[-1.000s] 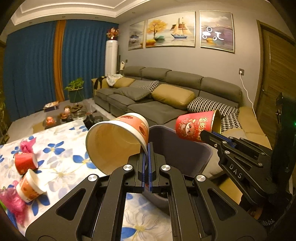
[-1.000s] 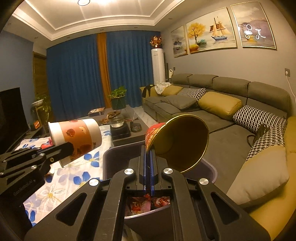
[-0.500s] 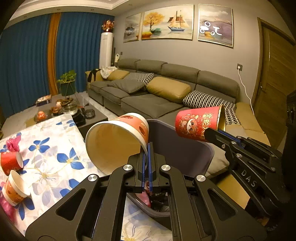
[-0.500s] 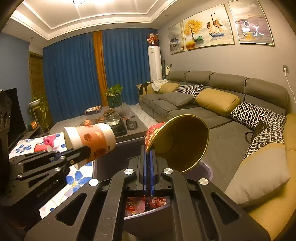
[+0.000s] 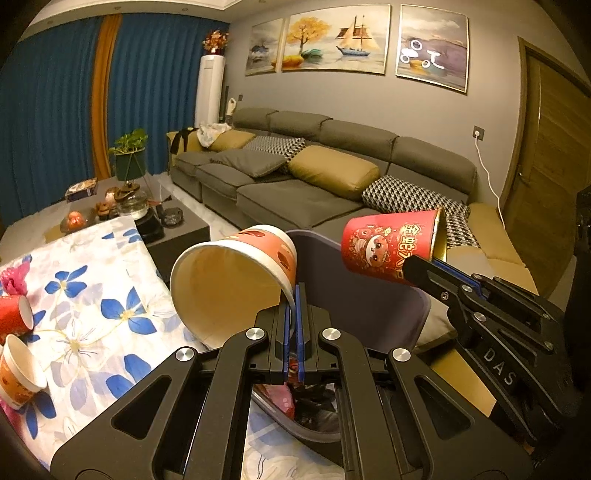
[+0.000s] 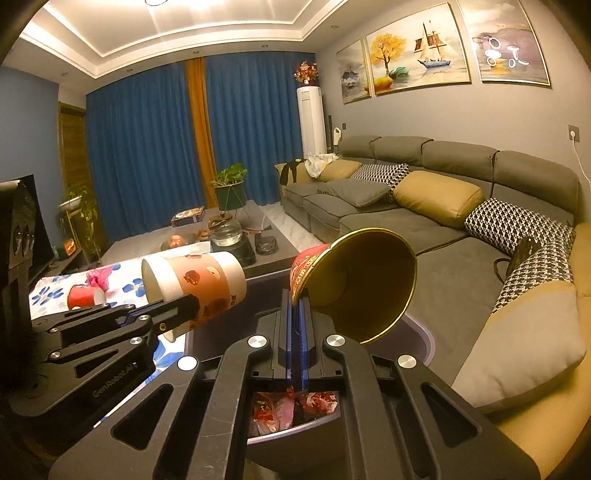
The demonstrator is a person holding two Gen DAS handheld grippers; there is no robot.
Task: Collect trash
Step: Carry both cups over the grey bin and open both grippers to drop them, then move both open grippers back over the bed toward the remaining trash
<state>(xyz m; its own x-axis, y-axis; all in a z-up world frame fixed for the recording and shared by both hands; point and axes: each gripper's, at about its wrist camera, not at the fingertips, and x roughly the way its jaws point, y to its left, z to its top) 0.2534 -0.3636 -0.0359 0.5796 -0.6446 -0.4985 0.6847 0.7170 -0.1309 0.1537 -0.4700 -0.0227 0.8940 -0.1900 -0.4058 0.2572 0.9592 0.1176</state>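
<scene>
Partly, fingers [image 6: 283,325] hide bin's [image 6: 421,332] trash [image 6: 295,406].

A living room at night under warm recessed ceiling light [image 6: 155,2]. Blue curtains [image 6: 147,147] with an orange strip cover the far wall. A grey sectional sofa [image 5: 317,184] with mustard and houndstooth cushions lines the grey wall [image 5: 491,99], below three paintings [image 5: 336,40]. A white standing air conditioner [image 6: 312,122] occupies the corner; a wooden door [image 5: 554,166] stands right.
</scene>
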